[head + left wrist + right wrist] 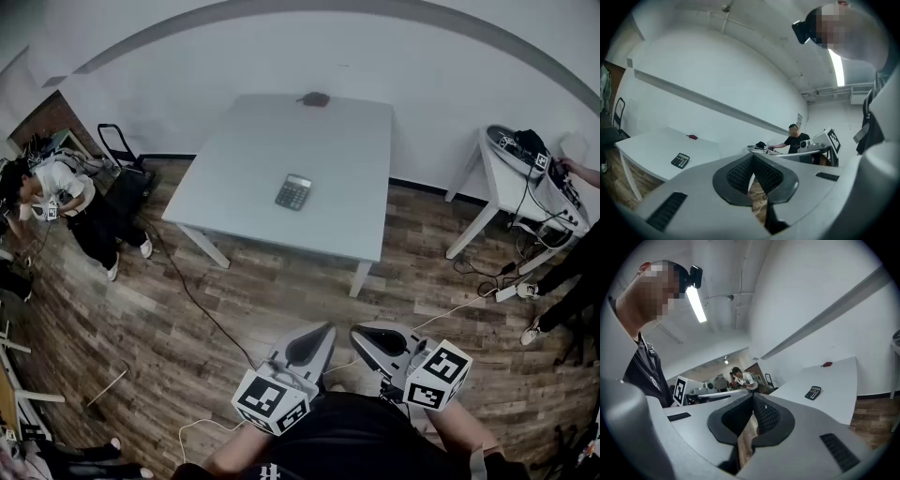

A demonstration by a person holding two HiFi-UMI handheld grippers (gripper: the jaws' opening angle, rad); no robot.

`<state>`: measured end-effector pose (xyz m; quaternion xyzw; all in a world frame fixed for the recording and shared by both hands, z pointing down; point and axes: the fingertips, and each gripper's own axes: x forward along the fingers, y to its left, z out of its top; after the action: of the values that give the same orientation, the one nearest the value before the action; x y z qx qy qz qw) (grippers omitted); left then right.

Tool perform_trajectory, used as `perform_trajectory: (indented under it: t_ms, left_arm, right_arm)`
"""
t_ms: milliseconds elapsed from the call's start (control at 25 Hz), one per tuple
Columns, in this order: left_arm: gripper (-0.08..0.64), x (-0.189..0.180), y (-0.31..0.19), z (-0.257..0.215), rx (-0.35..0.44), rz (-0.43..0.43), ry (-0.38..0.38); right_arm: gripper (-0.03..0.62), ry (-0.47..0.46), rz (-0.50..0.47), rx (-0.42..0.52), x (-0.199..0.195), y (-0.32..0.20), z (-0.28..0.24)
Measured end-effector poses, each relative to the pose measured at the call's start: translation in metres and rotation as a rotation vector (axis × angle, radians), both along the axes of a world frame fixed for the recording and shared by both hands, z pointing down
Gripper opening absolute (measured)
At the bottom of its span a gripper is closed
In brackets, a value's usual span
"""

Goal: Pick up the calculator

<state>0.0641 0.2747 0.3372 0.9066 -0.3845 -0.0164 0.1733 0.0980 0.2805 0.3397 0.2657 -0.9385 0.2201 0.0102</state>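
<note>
A dark calculator (293,192) lies flat near the middle of a white table (253,141). It also shows small in the left gripper view as the calculator (680,161), and in the right gripper view as the calculator (813,393). My left gripper (307,348) and right gripper (377,343) hang side by side close to my body, over the wooden floor and well short of the table. In its own view the left gripper (752,156) has its jaw tips together with nothing between them. The right gripper (753,397) stands the same way.
A small dark red object (314,98) sits at the table's far edge. A second white table (502,187) with gear stands at the right. One person (56,192) is at the left and another person (572,281) at the right. Cables (192,298) trail across the floor.
</note>
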Motion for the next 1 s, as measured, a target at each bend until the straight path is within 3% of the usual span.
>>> perform_trajectory:
  t_ms: [1000]
  left_arm:
    - [0.005,-0.089,-0.203,0.007,0.007,0.044,-0.008]
  right_arm:
    - [0.015,-0.045,-0.009,-0.082,-0.098,-0.212,0.009]
